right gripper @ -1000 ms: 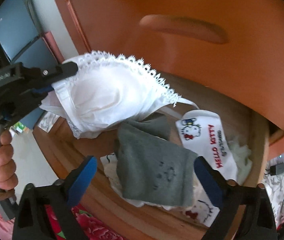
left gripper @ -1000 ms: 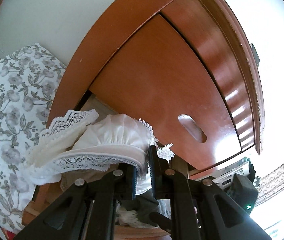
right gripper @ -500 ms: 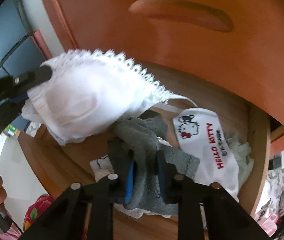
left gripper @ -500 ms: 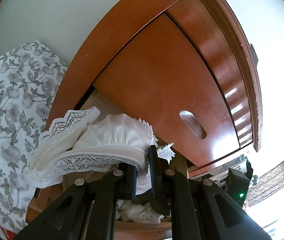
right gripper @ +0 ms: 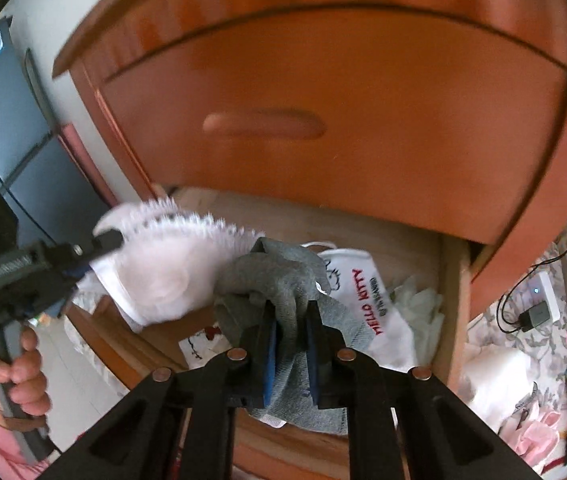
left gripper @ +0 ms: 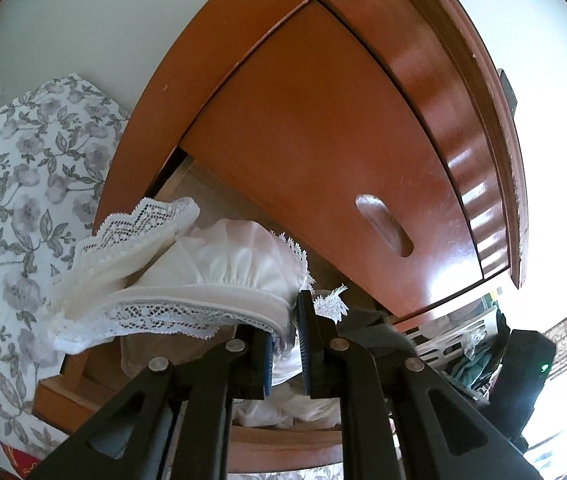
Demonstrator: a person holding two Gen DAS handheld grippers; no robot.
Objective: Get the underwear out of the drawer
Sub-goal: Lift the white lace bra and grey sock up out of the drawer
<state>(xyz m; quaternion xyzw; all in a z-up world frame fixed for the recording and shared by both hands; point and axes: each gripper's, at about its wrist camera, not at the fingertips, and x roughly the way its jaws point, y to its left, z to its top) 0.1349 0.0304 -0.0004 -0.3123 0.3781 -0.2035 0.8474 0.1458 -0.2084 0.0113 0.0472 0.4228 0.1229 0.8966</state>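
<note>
The open wooden drawer (right gripper: 451,300) holds a white Hello Kitty garment (right gripper: 363,296) and other pale cloth. My right gripper (right gripper: 291,320) is closing its jaws, and its pads pinch a bunched fold of grey underwear (right gripper: 279,276), raised a little above the drawer's contents. My left gripper (left gripper: 285,344) is shut on the band of a white lace-trimmed bra (left gripper: 219,268), held up over the drawer's left side. In the right wrist view the bra (right gripper: 171,264) hangs blurred from the left gripper (right gripper: 103,240), which a hand (right gripper: 15,376) grips by its handle.
A closed drawer front (right gripper: 343,120) with a recessed handle overhangs the open drawer. A floral bedsheet (left gripper: 11,200) lies to the left of the cabinet. A charger with a cable (right gripper: 531,316) and scattered clutter sit at the right. A dark panel (right gripper: 11,128) stands at the left.
My right gripper went from wide open to pinching the grey underwear, then pulled back and up with it. The left gripper has kept still, holding the bra.
</note>
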